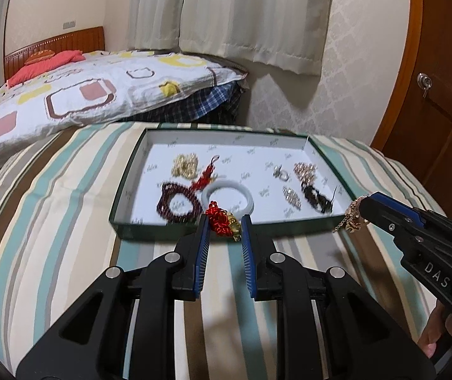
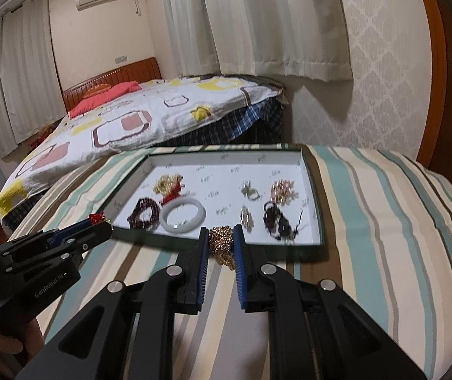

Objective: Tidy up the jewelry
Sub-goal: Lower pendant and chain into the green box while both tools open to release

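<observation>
A shallow green box with a white lining (image 1: 168, 136) (image 2: 313, 190) lies on the striped cloth and holds several pieces: a white bangle (image 1: 227, 198) (image 2: 182, 215), a dark red bead bracelet (image 1: 178, 202) (image 2: 142, 213), a dark bracelet (image 1: 316, 198) (image 2: 278, 220), rings and brooches. My left gripper (image 1: 225, 225) (image 2: 104, 221) is shut on a red knot ornament with a yellowish charm (image 1: 221, 221) (image 2: 97, 218), in front of the box's near edge. My right gripper (image 2: 220, 241) (image 1: 363, 204) is shut on a bunched gold chain (image 2: 222, 242) (image 1: 354, 218), at the box's near right corner.
The box sits on a table or cushion covered in cloth striped in teal, cream and brown (image 1: 67, 190) (image 2: 384, 205). A bed with a patterned quilt (image 1: 83, 95) (image 2: 130, 120) stands behind it. A wooden door (image 1: 441, 110) is at the right, curtains (image 1: 241, 15) at the back.
</observation>
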`<state>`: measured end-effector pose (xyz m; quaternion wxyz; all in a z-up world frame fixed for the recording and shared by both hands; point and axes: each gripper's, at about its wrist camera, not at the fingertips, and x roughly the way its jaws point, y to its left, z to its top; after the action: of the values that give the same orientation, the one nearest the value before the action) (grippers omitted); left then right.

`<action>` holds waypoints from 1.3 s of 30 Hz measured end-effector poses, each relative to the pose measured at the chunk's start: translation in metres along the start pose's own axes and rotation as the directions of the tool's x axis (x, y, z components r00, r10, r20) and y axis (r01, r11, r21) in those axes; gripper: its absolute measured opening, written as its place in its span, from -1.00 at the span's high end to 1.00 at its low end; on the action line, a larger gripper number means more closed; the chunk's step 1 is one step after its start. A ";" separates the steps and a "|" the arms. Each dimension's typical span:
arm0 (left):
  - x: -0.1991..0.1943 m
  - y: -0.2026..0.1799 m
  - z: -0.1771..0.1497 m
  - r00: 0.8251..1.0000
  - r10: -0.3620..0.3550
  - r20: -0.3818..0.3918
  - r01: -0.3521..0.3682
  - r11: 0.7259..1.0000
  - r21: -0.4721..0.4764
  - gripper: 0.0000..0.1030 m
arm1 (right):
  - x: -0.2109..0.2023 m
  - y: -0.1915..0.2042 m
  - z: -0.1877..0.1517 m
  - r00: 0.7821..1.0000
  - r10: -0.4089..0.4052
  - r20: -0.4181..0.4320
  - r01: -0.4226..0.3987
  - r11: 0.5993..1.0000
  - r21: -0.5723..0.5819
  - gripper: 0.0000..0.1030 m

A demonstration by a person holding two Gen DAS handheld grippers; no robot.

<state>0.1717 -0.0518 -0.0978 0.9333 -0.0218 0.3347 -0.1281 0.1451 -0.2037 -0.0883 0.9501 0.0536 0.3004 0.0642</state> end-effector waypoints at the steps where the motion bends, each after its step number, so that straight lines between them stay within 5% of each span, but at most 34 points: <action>1: 0.000 -0.001 0.004 1.000 -0.003 0.008 0.003 1.000 0.000 0.62 | 0.000 0.000 0.003 1.000 0.000 0.007 0.000 1.000 -0.003 0.69; 21: 0.059 -0.016 0.084 0.992 0.030 0.120 -0.033 0.999 0.021 0.61 | 0.054 -0.009 0.077 0.994 -0.009 0.113 0.014 0.999 -0.043 0.69; 39: 0.178 -0.002 0.106 0.991 0.098 -0.089 -0.097 0.995 0.017 0.61 | 0.154 -0.040 0.086 0.999 -0.032 -0.041 0.032 0.999 -0.003 0.69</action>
<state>0.3701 -0.1033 -0.1258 0.9225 0.0062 0.3763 -0.0853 0.3233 -0.2252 -0.1105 0.9448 0.0463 0.3205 0.0502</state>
